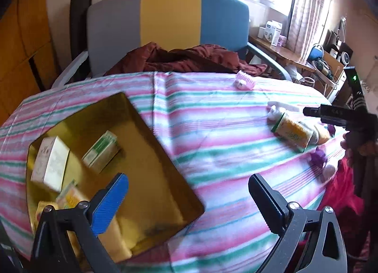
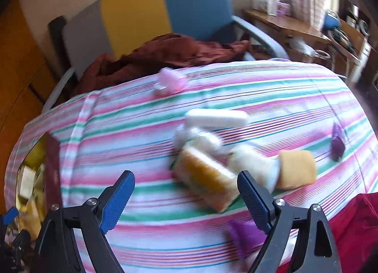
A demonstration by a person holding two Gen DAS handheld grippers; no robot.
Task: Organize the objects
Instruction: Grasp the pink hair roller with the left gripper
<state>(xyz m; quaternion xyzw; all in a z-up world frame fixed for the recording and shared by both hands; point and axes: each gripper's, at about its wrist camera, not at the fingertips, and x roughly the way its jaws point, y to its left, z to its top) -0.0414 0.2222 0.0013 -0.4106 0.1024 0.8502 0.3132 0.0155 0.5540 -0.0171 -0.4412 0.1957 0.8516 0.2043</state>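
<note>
Two grippers, both empty: we see the left gripper w/ jaws spread wide over the near corner of the gold box, nothing between them; right gripper also spread wide, nothing clamped, hovering just short of the orange-yellow packet. Done so far, we judge: several cartons already in the box, incl. a white carton and a green-white carton. Left to do: the packet, the white pieces beside it, an orange roll, purple bits near the table edge, and a pink clip far off by the chair, all loose on the striped cloth. Approx. halfway at best; right-wrist view is blurry, so item IDs are rough.
</note>
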